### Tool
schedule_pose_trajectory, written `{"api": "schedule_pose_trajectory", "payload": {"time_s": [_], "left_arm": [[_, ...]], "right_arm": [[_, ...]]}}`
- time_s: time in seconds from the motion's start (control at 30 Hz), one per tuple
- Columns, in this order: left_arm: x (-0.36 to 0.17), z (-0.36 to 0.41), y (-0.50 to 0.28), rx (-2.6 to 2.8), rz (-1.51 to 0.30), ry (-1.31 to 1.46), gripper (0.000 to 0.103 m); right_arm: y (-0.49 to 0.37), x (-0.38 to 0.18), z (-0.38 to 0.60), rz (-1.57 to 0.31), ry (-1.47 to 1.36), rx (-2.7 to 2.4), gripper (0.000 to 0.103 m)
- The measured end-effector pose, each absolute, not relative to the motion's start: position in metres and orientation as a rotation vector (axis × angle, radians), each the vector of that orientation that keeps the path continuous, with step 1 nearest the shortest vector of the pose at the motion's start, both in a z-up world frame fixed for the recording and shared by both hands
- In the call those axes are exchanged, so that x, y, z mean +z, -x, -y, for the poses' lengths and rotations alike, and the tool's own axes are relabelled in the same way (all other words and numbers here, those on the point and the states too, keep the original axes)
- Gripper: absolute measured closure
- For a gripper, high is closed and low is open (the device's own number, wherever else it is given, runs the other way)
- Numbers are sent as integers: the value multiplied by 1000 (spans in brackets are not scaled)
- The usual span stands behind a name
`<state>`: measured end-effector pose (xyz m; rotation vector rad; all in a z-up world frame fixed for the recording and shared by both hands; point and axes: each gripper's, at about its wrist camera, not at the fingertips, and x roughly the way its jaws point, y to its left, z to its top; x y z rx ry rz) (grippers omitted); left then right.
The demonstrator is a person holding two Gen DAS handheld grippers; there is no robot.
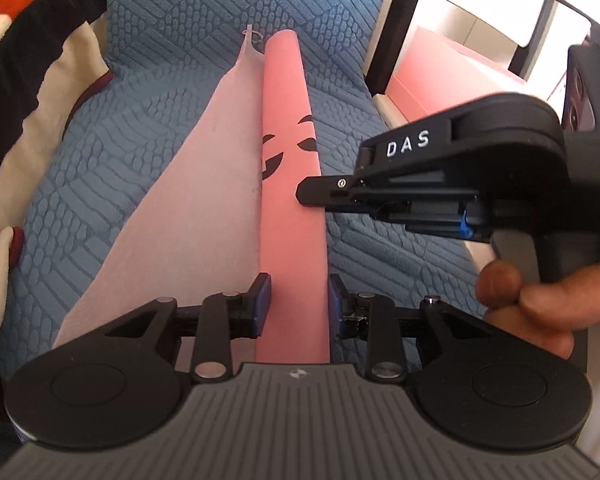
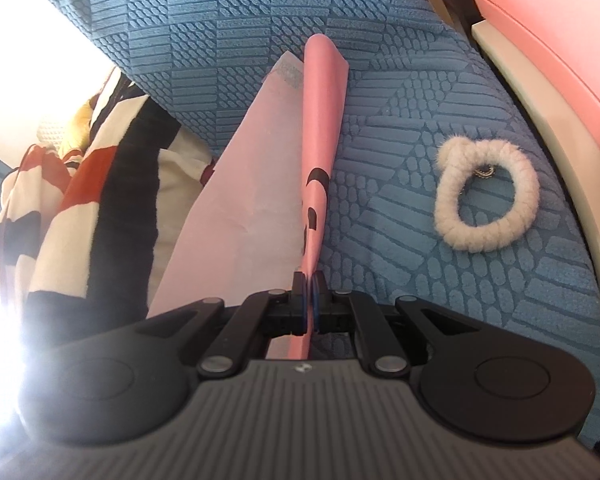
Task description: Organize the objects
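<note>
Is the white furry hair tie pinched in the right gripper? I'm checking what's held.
No: the right gripper pinches the pink bag; the hair tie lies apart.

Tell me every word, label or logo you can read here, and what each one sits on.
"DAS": white letters on the black body of the right claw, seen from the left wrist view.
Black marks on the pink bag: partly folded away, not readable.
Small emblem on the left claw housing: too small to read.
</note>
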<state>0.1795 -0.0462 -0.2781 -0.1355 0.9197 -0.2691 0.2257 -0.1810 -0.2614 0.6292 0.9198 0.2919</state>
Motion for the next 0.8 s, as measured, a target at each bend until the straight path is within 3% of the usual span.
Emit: {"api": "schedule_pose_trajectory", "payload": {"time_s": [0.8], "left_arm": [[-289, -4, -198, -322, -964, 576, 89]], "right_arm": [[-223, -237, 174, -871, -545, 275, 91]]}}
